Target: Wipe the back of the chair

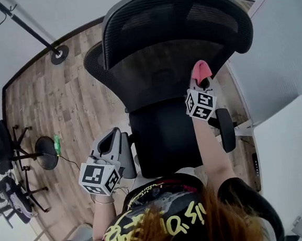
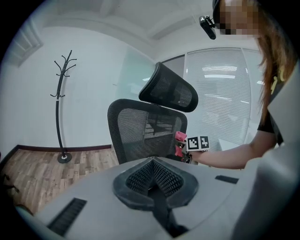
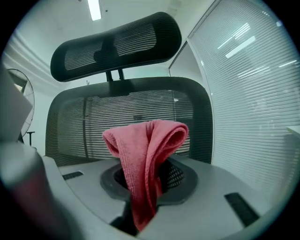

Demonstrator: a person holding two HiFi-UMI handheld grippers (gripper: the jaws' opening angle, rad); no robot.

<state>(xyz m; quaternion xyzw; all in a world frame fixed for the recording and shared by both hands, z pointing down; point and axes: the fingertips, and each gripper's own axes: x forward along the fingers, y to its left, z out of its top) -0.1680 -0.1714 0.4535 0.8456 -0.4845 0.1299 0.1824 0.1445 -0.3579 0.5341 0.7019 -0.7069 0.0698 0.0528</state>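
The head view's top edge cuts off the coat stand [image 1: 27, 29], and the person's head [image 1: 175, 220] hides the front of the chair [image 1: 171, 52] seat.

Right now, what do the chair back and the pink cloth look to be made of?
The chair back: black open-weave mesh, matte, in a frame that looks like plastic; light shows through it. The pink cloth: soft textile, probably microfibre; fine nubby nap, limp folds.

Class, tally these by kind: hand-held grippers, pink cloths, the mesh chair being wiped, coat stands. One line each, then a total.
Grippers: 2, the left gripper and the right gripper
pink cloth: 1
mesh chair: 1
coat stand: 1
Total: 5
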